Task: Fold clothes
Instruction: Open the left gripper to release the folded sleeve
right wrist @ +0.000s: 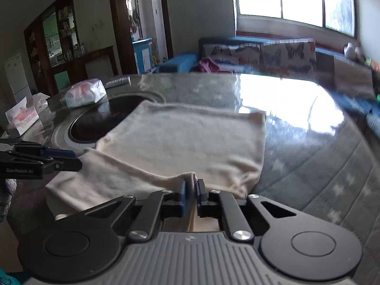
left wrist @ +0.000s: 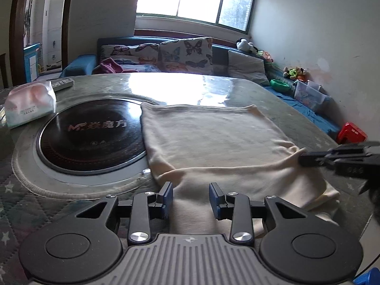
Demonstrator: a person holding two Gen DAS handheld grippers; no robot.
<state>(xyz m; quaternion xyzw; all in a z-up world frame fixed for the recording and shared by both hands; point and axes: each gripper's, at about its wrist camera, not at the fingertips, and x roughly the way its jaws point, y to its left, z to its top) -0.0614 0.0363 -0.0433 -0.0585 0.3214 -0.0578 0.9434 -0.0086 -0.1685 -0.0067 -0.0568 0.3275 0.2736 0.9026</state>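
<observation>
A cream cloth (left wrist: 213,137) lies folded on the round table, its near part hanging over the front edge; it fills the middle of the right wrist view too (right wrist: 180,140). My left gripper (left wrist: 191,196) stands open just above the cloth's near fold, nothing between its blue pads. My right gripper (right wrist: 191,191) is shut on a raised pinch of the cloth's near edge. In the left wrist view the right gripper (left wrist: 306,158) comes in from the right, holding the cloth's right corner. In the right wrist view the left gripper (right wrist: 71,159) shows at the left, by the cloth's left edge.
A black induction hob (left wrist: 92,135) is set into the table (left wrist: 273,92) left of the cloth, partly under it. A tissue pack (left wrist: 30,102) and a remote (left wrist: 63,83) lie at the far left. A sofa (left wrist: 166,54) with butterfly cushions stands behind, and a red stool (left wrist: 351,131) to the right.
</observation>
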